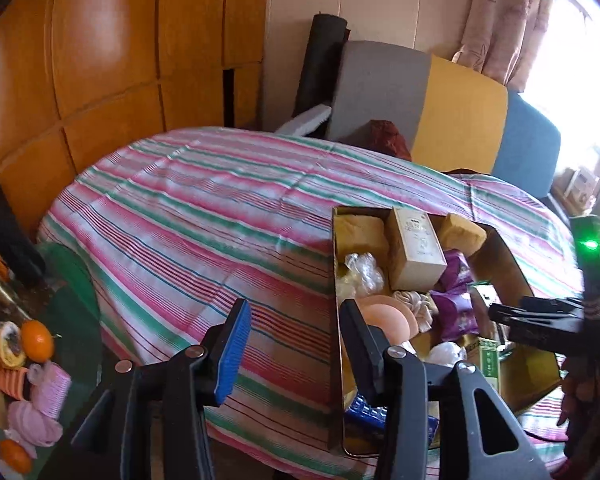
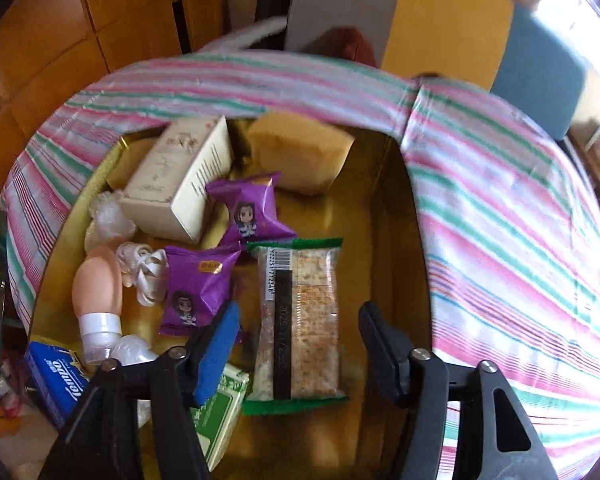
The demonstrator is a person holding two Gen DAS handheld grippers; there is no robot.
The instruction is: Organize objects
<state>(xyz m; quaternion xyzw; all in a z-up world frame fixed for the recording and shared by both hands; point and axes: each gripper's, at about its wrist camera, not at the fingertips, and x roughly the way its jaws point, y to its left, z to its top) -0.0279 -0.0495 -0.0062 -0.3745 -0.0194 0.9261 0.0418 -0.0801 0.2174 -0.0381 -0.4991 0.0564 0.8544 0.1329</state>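
A gold box [image 2: 384, 216] sits on the striped bed [image 2: 500, 200] and holds several items: a cream carton [image 2: 172, 184], two purple snack packets [image 2: 248, 208], a green-edged cracker pack [image 2: 300, 320], a tan block [image 2: 300, 152], a peach bottle [image 2: 98, 284] and a blue Tempo tissue pack [image 2: 56, 376]. My right gripper [image 2: 296, 356] is open and empty, hovering over the cracker pack. My left gripper [image 1: 296, 344] is open and empty, above the box's left wall [image 1: 336, 320]. The right gripper [image 1: 540, 312] shows in the left wrist view over the box.
A glass side table [image 1: 80, 308] at the left carries oranges [image 1: 37, 340], pink rolled cloths [image 1: 48, 392] and other small things. A grey, yellow and blue headboard [image 1: 460, 112] stands behind the bed. Orange wooden wardrobe panels [image 1: 120, 60] fill the left.
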